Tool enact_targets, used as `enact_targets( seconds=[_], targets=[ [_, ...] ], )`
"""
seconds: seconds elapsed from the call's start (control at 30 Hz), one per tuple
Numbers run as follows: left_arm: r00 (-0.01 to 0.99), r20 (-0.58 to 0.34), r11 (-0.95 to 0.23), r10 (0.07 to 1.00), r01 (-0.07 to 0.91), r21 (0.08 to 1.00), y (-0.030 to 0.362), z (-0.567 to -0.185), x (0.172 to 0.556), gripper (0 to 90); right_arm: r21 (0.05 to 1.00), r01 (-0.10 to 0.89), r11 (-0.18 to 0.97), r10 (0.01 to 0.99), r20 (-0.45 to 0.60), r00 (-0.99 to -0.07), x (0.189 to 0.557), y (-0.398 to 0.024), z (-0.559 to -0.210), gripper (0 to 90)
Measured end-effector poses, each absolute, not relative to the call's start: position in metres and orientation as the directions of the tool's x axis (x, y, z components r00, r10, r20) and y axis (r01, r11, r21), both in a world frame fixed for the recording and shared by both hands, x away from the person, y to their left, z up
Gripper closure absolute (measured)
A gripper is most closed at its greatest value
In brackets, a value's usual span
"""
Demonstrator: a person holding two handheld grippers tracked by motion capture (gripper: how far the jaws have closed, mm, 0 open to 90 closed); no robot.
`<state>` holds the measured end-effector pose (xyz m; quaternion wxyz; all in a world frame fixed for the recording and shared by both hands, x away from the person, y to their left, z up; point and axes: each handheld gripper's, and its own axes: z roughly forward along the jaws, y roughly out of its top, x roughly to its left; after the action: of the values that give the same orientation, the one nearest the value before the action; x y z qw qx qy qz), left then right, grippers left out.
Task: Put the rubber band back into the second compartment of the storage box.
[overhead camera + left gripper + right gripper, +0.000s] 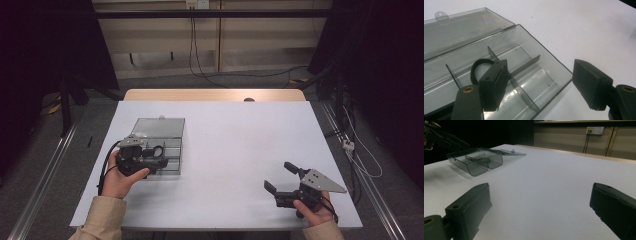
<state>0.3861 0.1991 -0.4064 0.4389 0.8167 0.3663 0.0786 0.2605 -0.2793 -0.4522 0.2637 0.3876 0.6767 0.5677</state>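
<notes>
Clear plastic box (161,131) at the left part of the white surface (235,145), open, lid (461,30) folded flat behind it. Inside, thin dividers (522,67) and a black ring (477,65), probably an elastic band, standing on edge in a middle compartment, just behind one jaw. Hard to tell whether touching that jaw or merely hidden by it.

Left tongs (541,83) spread wide above the near-right part of the box, one jaw over the compartments and the other outside the end wall, pinching nothing. Right tongs (280,177) also spread, empty, low over the bare surface at the right and well apart from the box.

Handling, as a judgement:
- **Ring:** likely very light, soft and springy. Easy to squash, prone to flip or roll when nudged. Best pinched across its band at the top of the loop, away from the dividers.
- **Box:** likely light, stiff and smooth, so apt to slide or tip under a sideways push. Thin walls and hinge probably brittle. Best steadied at a long wall or corner, never by a divider or the lid tab (440,15).
</notes>
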Motion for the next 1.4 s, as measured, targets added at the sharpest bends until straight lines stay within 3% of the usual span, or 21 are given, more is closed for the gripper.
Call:
enact_targets(
  seconds=[0.43,1.4],
  targets=[
    [0.732,-0.186,-0.353,0.655,0.514,0.781,0.202,-0.413,0.373,18.4,0.971,0.231,0.056,0.822,0.087,-0.564,0.261,-0.278,-0.453,2.9],
    [0.751,-0.138,-0.360,0.646,0.459,0.812,0.210,-0.418,0.362,10.9,0.970,0.236,0.065,0.818,0.084,-0.570,0.260,-0.278,-0.454,3.1]
  ],
)
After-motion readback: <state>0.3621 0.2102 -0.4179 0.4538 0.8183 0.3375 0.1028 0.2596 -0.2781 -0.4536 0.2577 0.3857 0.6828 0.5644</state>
